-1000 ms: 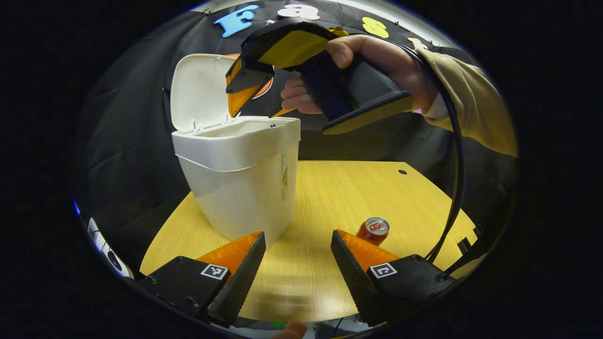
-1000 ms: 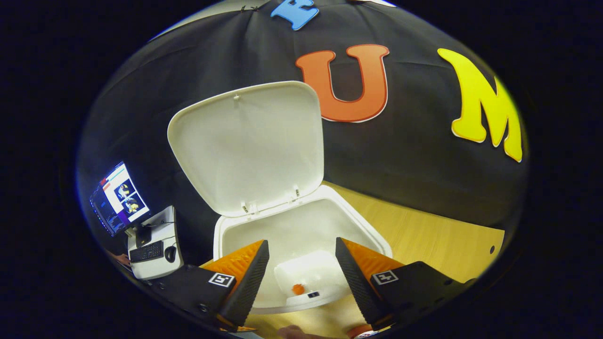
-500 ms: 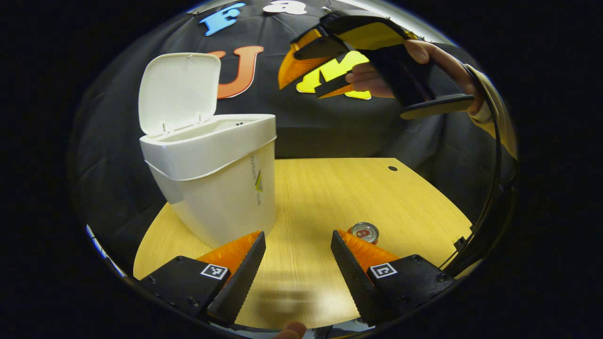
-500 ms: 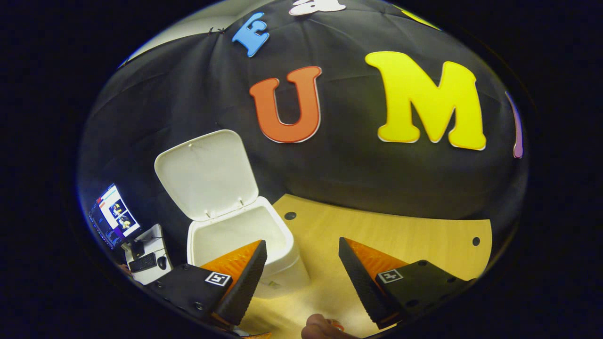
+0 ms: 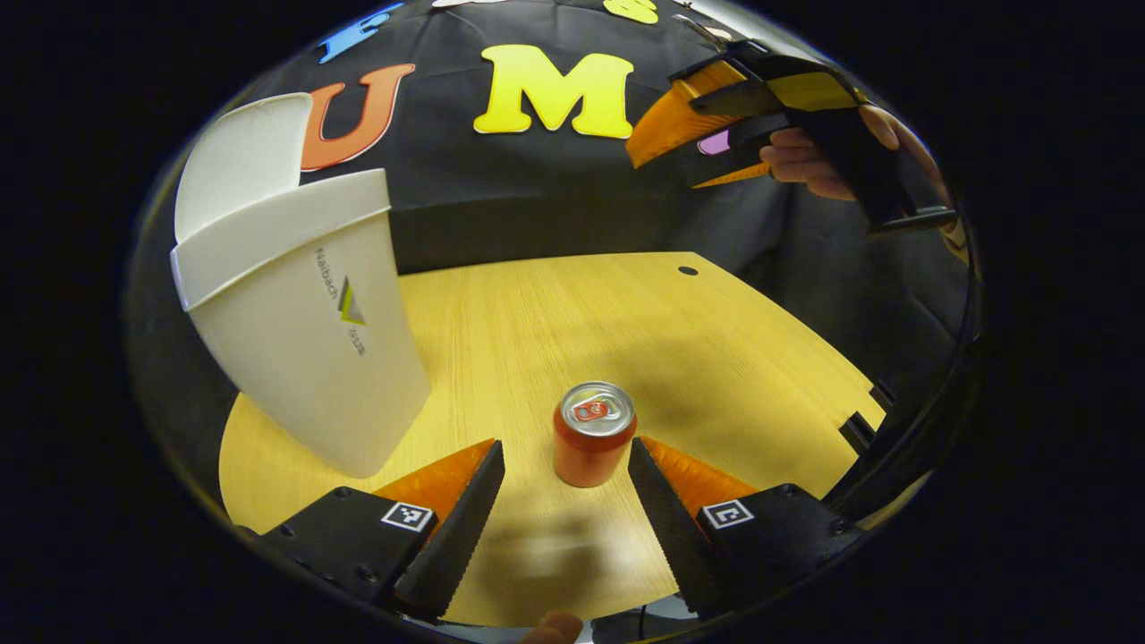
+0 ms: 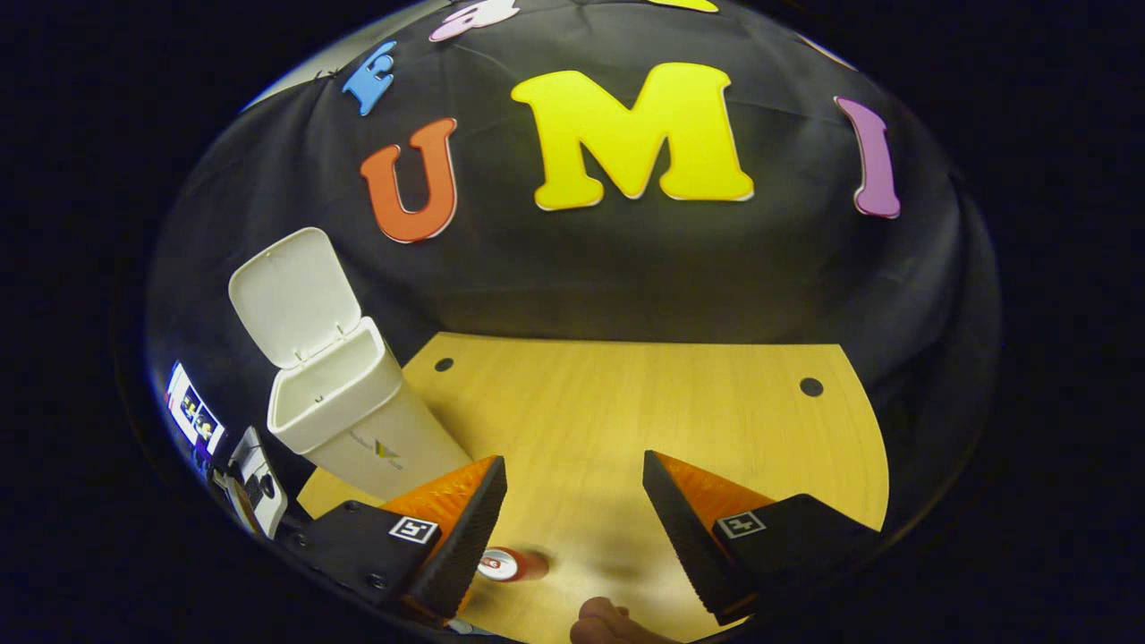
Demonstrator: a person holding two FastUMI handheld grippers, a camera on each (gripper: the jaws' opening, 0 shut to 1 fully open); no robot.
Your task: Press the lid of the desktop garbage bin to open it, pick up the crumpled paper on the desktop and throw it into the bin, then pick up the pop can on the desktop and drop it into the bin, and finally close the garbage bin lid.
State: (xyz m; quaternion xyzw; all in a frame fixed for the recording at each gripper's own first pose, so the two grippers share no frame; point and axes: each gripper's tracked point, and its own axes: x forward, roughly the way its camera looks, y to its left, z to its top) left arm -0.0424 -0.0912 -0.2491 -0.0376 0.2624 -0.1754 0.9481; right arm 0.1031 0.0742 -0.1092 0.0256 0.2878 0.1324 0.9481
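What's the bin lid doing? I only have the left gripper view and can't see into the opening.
Observer: In the right gripper view the lid is swung up on its hinge and the mouth of the bin is uncovered.
Operator: Paper inside?
Observer: Cannot tell. That view shows the inner wall near the rim, not the bottom.
Operator: Right tongs carrying anything?
Observer: No. The right tongs are open, with bare table between the fingers. The pop can sits low, beside the finger on the left of that view, not between them.
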